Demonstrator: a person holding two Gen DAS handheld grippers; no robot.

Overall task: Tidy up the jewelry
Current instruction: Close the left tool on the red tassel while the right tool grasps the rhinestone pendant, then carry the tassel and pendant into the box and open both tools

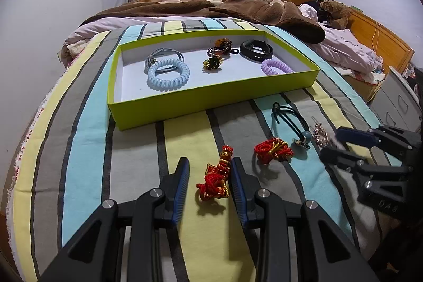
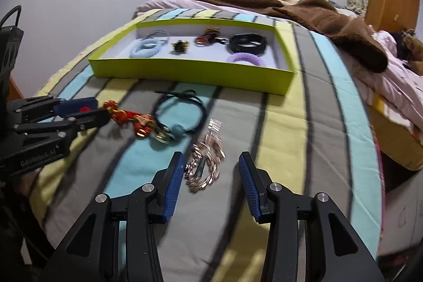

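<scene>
My left claw (image 1: 210, 172) sits spread around a red and gold knotted cord charm (image 1: 215, 177) on the striped blanket's (image 1: 132, 157) near edge. My right claw (image 2: 210, 168) is spread too, over a rose-gold hair comb (image 2: 205, 163) too blurry to make out.

White lettering shows on the black plastic body of the left gripper (image 2: 82, 110), roughly "GenRobot.AI", blurred. The black plastic right gripper (image 1: 335, 142) carries raised letters, perhaps "DAS". Nothing else is legible.

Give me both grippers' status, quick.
Left gripper: open, fingers either side of the red knotted ornament, not clamped.
Right gripper: open, over the rose-gold hair clip, holding nothing.
</scene>
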